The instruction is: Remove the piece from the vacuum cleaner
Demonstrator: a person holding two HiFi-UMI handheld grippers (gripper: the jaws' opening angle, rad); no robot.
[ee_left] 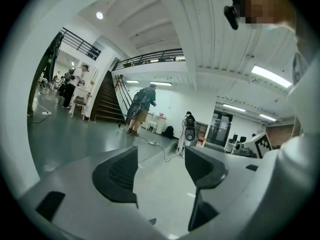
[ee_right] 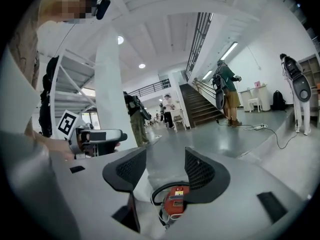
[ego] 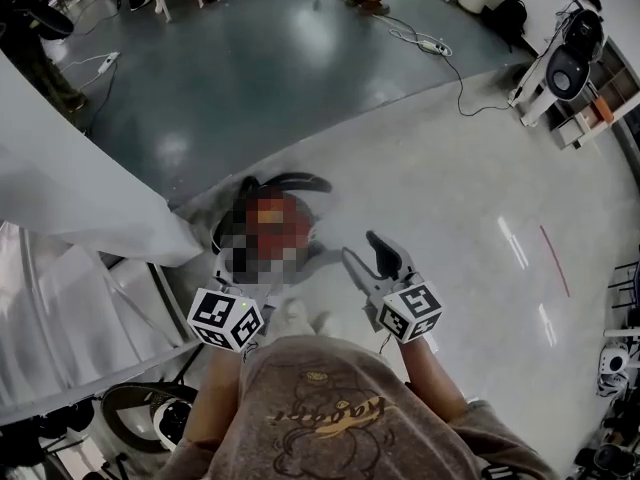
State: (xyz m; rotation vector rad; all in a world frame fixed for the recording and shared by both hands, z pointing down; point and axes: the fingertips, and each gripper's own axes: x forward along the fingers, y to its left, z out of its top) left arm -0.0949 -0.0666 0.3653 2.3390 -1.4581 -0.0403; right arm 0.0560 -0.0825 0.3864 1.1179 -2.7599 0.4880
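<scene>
The vacuum cleaner (ego: 283,208) is a small red canister with a black handle, lying on the pale floor just ahead of me; a mosaic patch covers part of it. In the right gripper view it (ee_right: 176,199) shows low down beyond the jaws, with a black loop around its red body. My right gripper (ego: 368,255) hovers to its right, open and empty. My left gripper (ego: 232,273) is near the canister's left side, its tips hard to make out. In the left gripper view the left gripper (ee_left: 161,168) stands open with only floor between its pads.
A white draped sheet (ego: 70,193) and a metal frame stand close on my left. A cable with a power strip (ego: 432,44) runs across the floor farther off. A white stand with a black device (ego: 565,66) is at the far right. People stand near a staircase (ee_right: 200,109).
</scene>
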